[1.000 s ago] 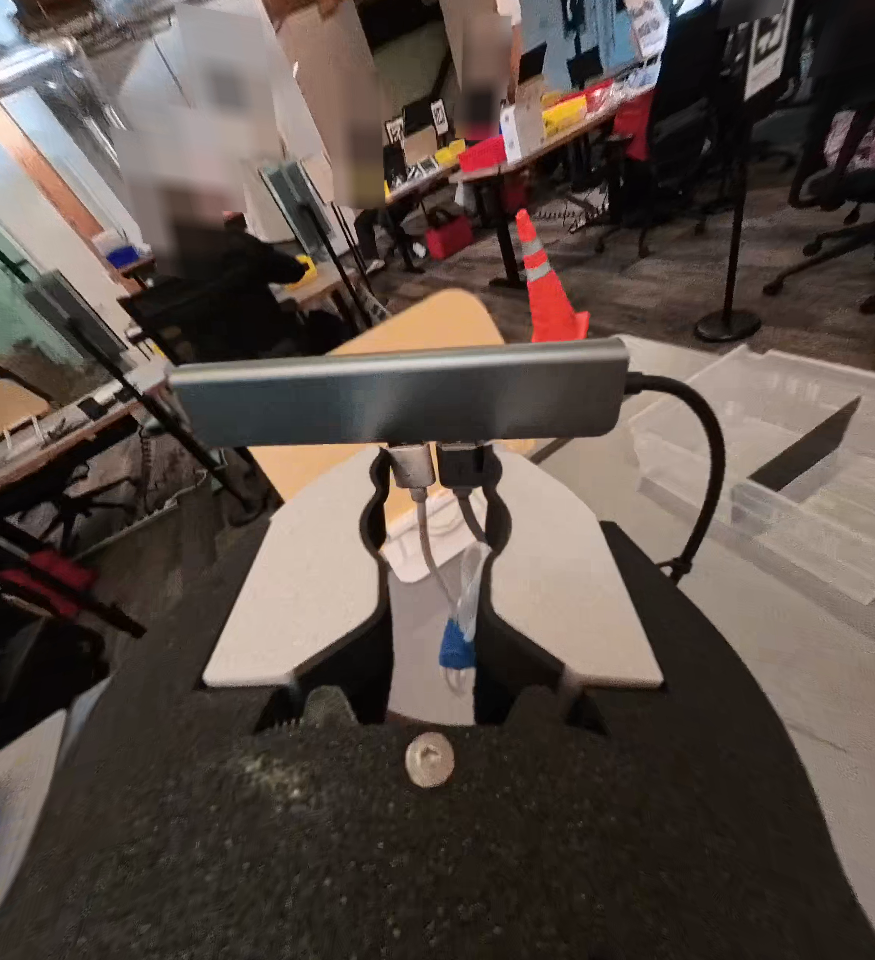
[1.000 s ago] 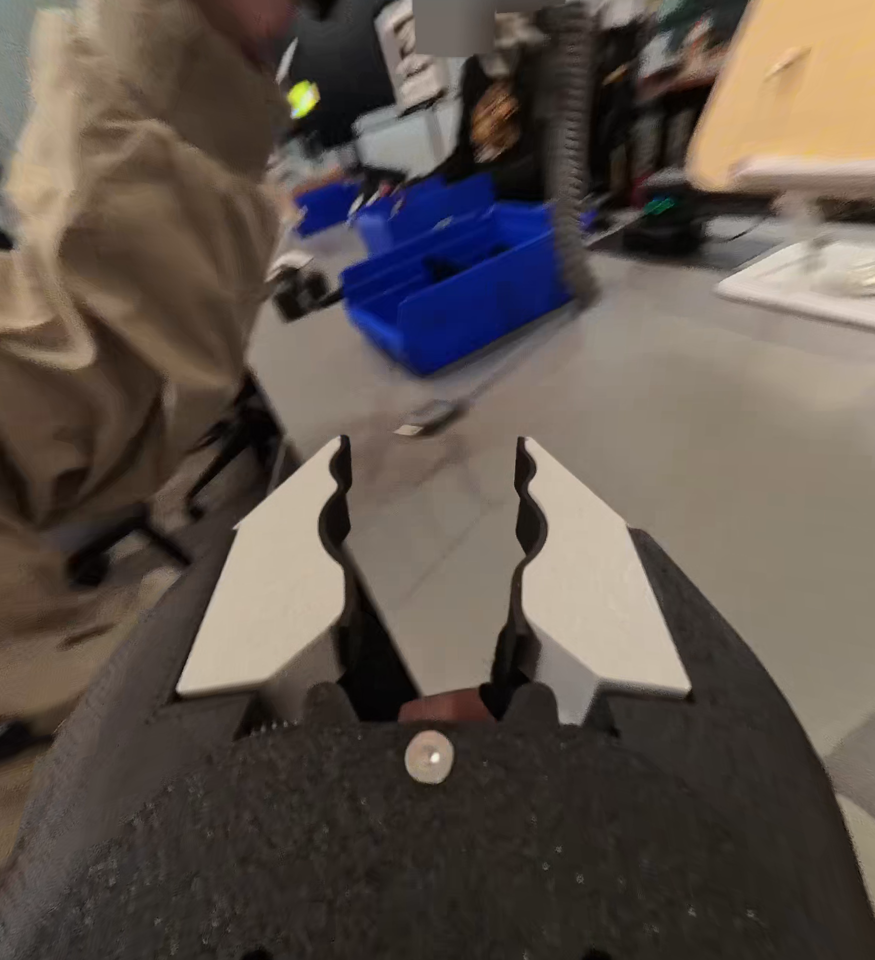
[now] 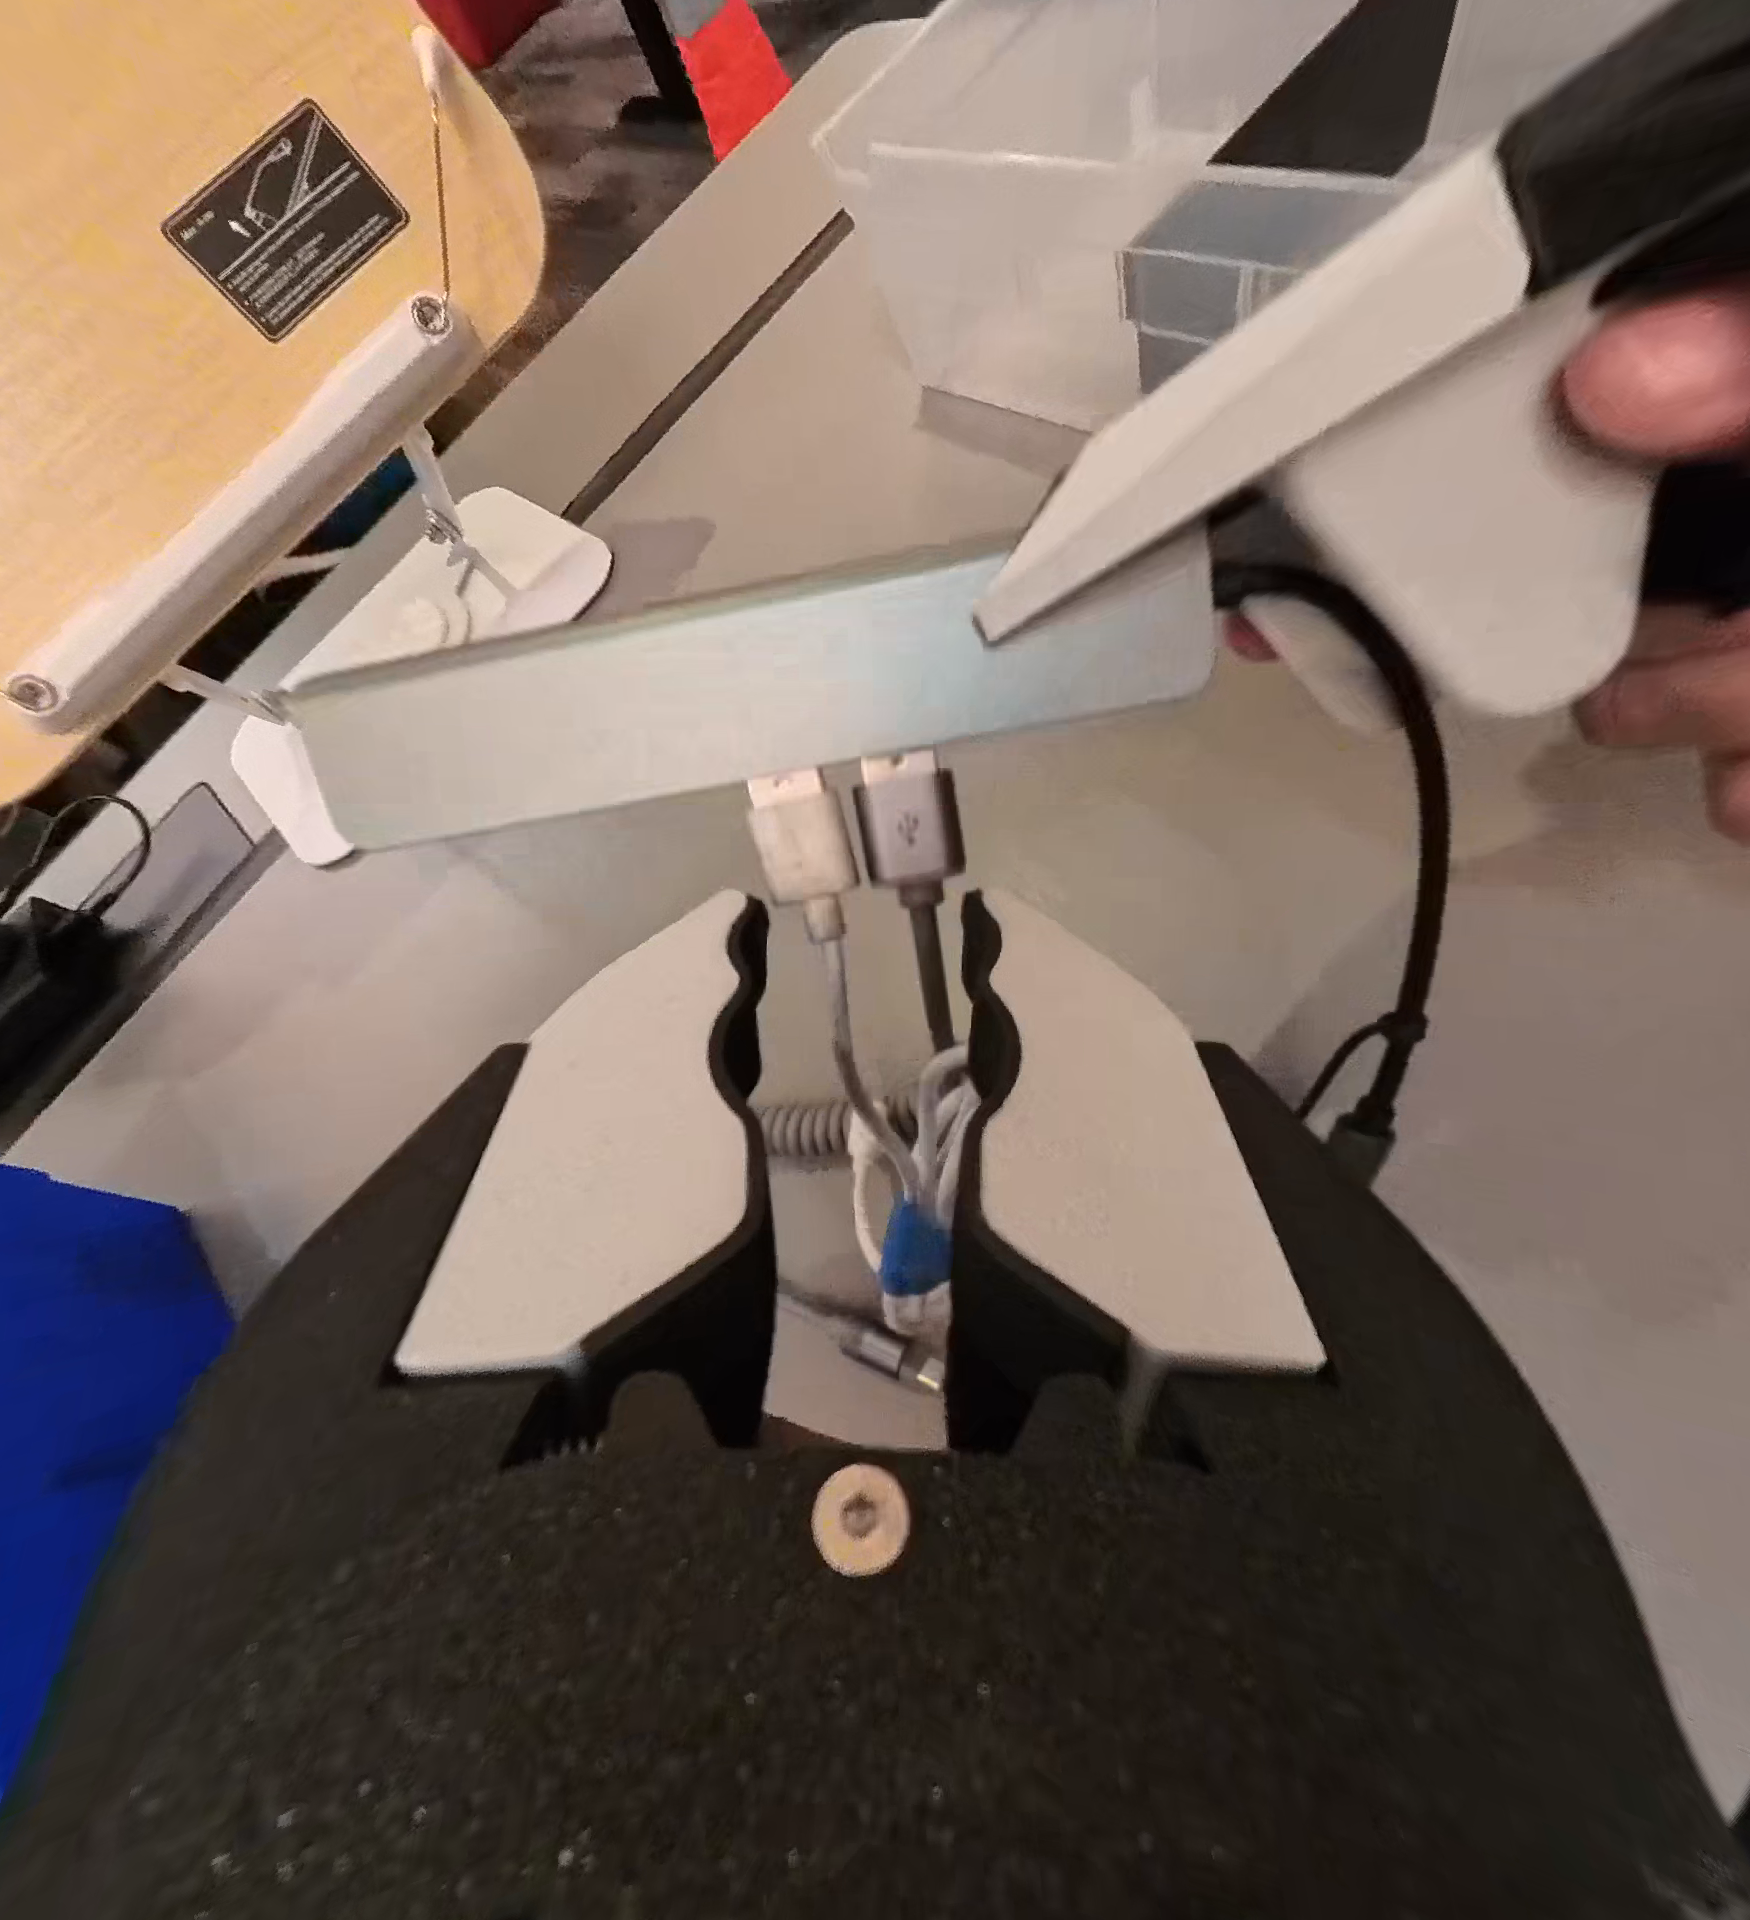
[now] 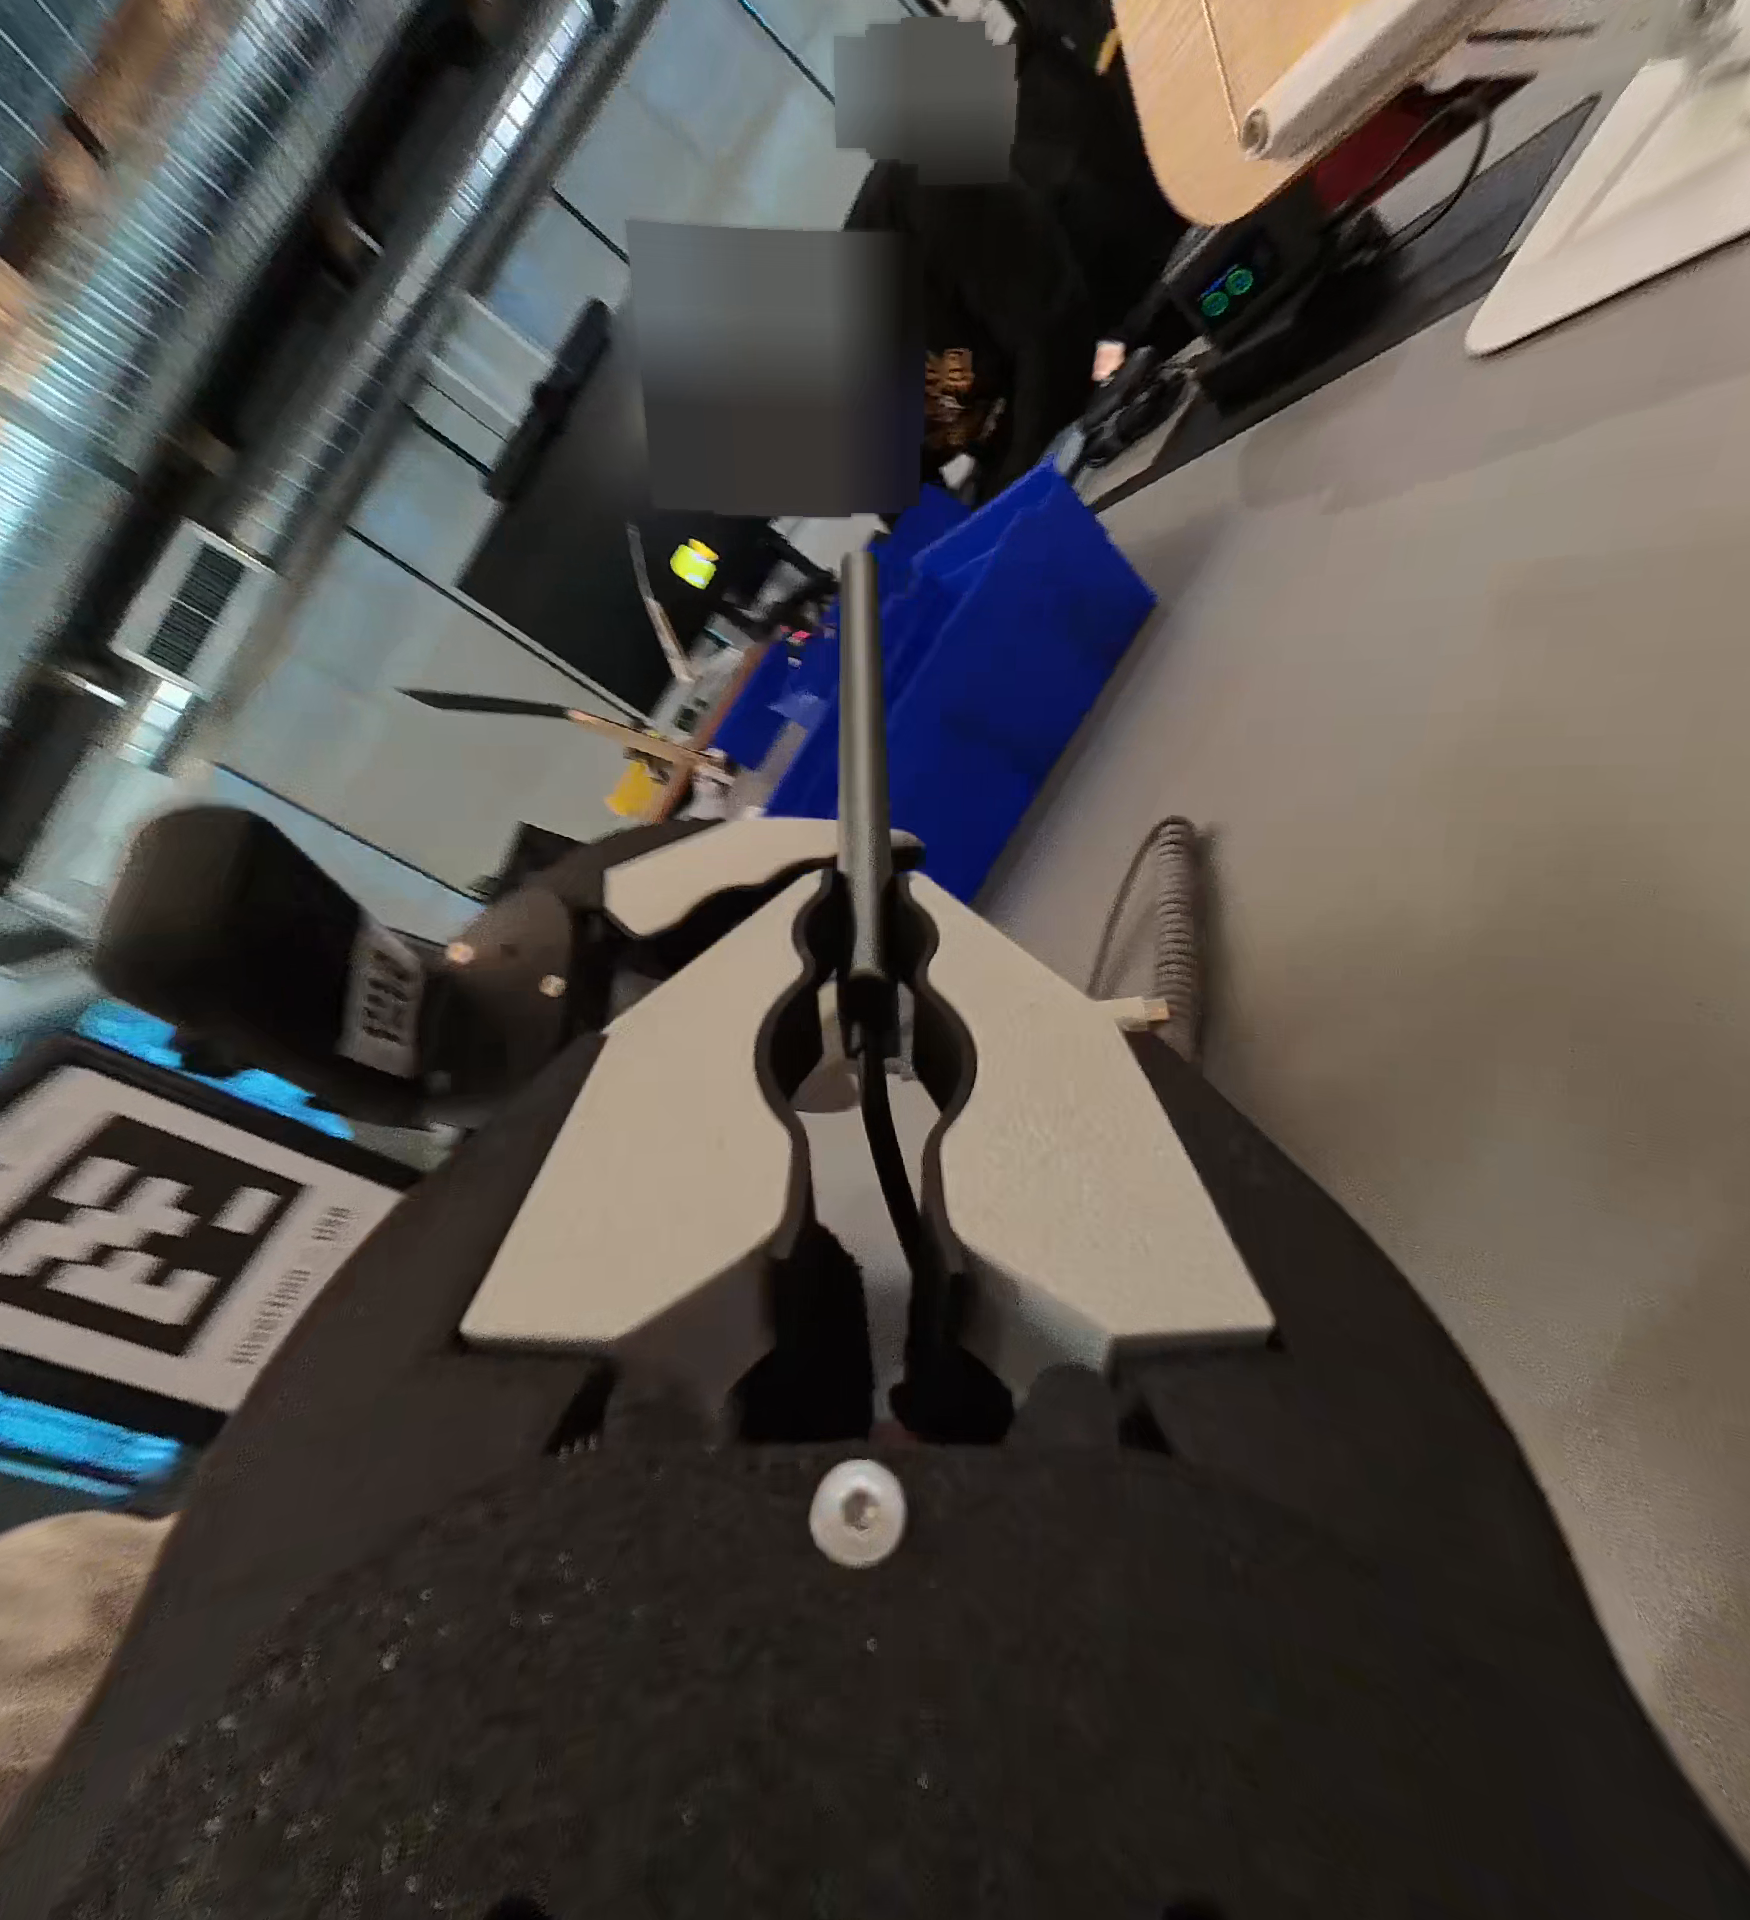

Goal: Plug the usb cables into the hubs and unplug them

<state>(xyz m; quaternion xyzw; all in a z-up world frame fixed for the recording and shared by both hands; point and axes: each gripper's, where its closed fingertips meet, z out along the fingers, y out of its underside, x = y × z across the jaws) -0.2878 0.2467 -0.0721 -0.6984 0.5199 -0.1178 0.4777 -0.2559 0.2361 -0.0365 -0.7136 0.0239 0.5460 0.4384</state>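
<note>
While the right gripper (image 4: 866,894) clamps the grey hub (image 3: 746,707) by its end above the table (image 3: 1473,1195), both USB plugs (image 3: 855,831) sit seated in it, so unplugging seems what remains, the left gripper (image 3: 866,925) open just below them.

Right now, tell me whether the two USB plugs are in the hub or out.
In. The white plug and grey plug both sit seated side by side in the silver hub, cables hanging down between the open left gripper.
</note>
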